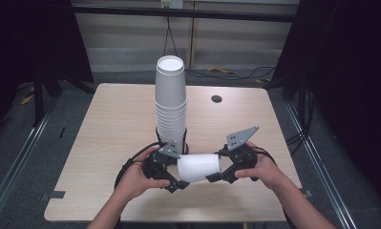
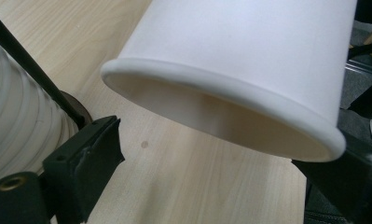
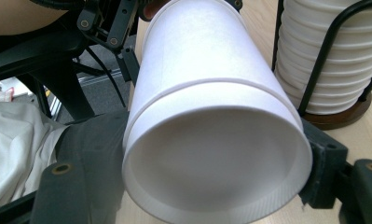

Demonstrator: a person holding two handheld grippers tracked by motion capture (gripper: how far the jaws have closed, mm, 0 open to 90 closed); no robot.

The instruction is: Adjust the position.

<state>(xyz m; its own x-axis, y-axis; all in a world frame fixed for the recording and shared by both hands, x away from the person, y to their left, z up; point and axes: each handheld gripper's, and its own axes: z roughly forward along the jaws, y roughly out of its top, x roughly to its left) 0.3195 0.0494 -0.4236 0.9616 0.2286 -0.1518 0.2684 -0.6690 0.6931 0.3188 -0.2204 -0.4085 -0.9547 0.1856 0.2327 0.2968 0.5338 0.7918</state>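
Above the table edge, right tool (image 1: 216,177) clamping white cup (image 1: 199,167), left tool (image 1: 176,185) spread around its rim.

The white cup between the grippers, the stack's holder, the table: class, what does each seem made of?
White cup: likely matte paper, with a rolled rim and recessed base. Holder: thin black wire uprights, probably metal, on a dark, seemingly wooden base. Table: pale wood-grain top, perhaps laminate.

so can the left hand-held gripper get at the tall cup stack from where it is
Probably yes. The left hand-held gripper sits right beside the cup stack, with bare table between them. But the sideways white cup, clamped by the right hand-held gripper, lies between its jaws and would need clearing first.
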